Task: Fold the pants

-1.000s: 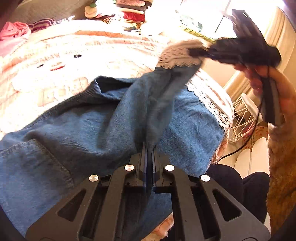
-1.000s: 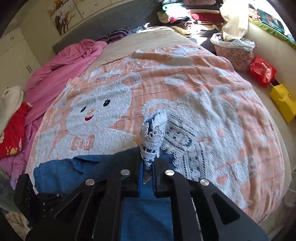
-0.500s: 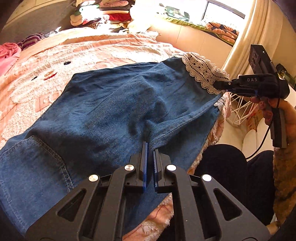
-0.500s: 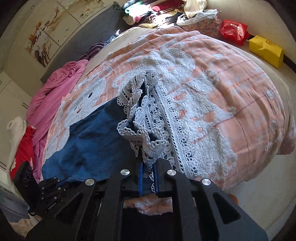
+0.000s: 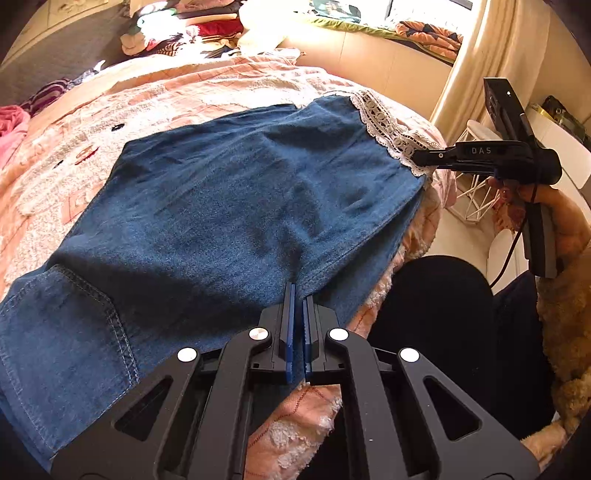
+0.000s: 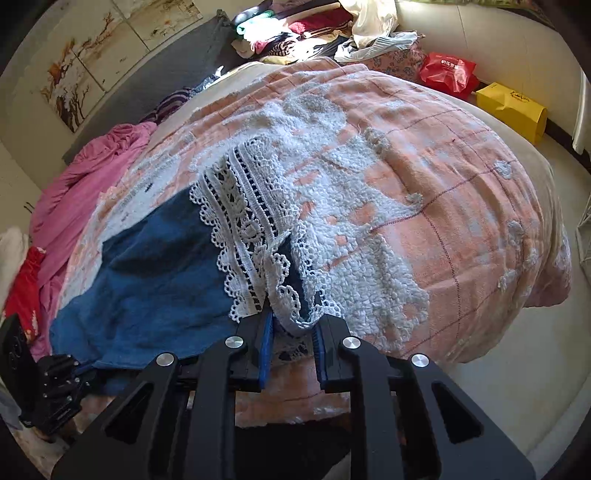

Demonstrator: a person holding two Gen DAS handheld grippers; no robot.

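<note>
Now spreading flat where half a second ago hanging bunched: blue pants [image 5: 229, 206] lying across the pink bed blanket [image 6: 443, 192]. Nearest, left claw [image 5: 298, 295] pinching narrowly on the denim's front edge. Farther along, right claw [image 6: 291, 325] parting, lace hem [image 6: 243, 221] resting loosely between. Beyond, piled clothes [image 6: 295, 29] sitting at the bed's far end.

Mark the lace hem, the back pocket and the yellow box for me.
lace hem [image 6: 240, 221]: right wrist view, middle of the white trim.
back pocket [image 5: 55, 332]: left wrist view, centre of the stitched patch.
yellow box [image 6: 511, 107]: right wrist view, its top face.
</note>
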